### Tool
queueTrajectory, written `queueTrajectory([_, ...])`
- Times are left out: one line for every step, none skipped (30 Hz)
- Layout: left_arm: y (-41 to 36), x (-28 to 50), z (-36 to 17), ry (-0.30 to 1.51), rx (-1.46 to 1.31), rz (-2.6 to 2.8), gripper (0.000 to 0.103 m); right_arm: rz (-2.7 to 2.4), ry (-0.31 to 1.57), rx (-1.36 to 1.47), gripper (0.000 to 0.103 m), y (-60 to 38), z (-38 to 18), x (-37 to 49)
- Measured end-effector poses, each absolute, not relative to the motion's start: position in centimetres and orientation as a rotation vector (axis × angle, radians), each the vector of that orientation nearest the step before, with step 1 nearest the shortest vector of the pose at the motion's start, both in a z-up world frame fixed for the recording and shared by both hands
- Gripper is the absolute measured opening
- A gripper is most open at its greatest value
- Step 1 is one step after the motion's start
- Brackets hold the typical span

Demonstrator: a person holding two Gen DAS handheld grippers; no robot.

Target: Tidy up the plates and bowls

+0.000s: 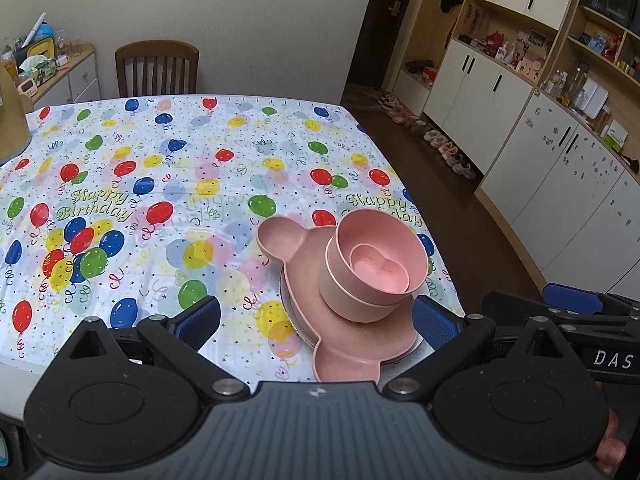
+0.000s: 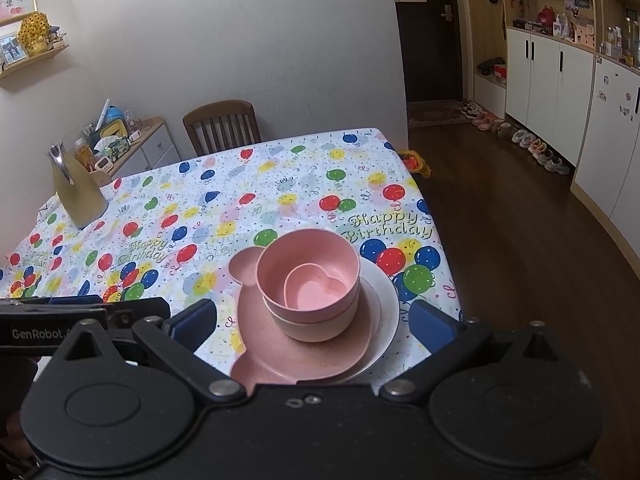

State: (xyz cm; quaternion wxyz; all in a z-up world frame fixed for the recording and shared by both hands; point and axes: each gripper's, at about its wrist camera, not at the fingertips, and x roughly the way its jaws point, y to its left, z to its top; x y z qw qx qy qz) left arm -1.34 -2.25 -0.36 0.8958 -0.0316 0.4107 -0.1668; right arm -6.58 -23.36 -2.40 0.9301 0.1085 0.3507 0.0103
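One stack stands near the table's right front corner. A white round plate [image 2: 387, 309] is at the bottom, with a pink bear-shaped divided plate [image 1: 360, 340] [image 2: 280, 344] on it. On that sit a cream bowl [image 1: 352, 300] [image 2: 316, 326], a pink bowl [image 1: 380, 240] [image 2: 308, 256] and a small pink heart-shaped dish [image 1: 380, 270] [image 2: 316, 290], nested. My left gripper [image 1: 316, 320] is open above the stack's near side, its blue pads [image 1: 200, 322] wide apart. My right gripper [image 2: 312, 326] is open too, with the stack between its blue pads [image 2: 430, 322], touching nothing.
The table wears a balloon-print birthday cloth [image 1: 160, 184]. A yellow pitcher [image 2: 78, 188] stands at its far left. A wooden chair [image 1: 157, 68] is behind the table. The table's right edge drops to dark floor [image 2: 520, 260], with white cabinets [image 1: 560, 168] and shoes beyond.
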Motion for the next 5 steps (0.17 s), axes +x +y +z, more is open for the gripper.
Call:
queueTrajectory([-2.39,-1.21,-0.43,0.854,-0.064,-0.344,0.103,0.021,0.721,0.224,0.103,-23.47,-2.46,-6.47])
queueTrajectory([-2.51,-1.09,-0.49,0.857,-0.063,-0.343,0.103,0.021,0.723,0.225,0.103,-23.56,-2.51,-6.37])
queueTrajectory([-2.60,-0.96,-0.55,0.860,-0.063,-0.342,0.103,0.022,0.725,0.226,0.103,-23.65,-2.60,-6.22])
queueTrajectory([-2.71,-0.80,-0.60,0.862,-0.061,-0.339,0.103,0.023,0.727,0.227,0.103,-23.75,-2.65,-6.08])
queueTrajectory([-2.80,-0.70,-0.60,0.863,-0.058,-0.336,0.103,0.024,0.729,0.228,0.103,-23.84,-2.69,-5.96])
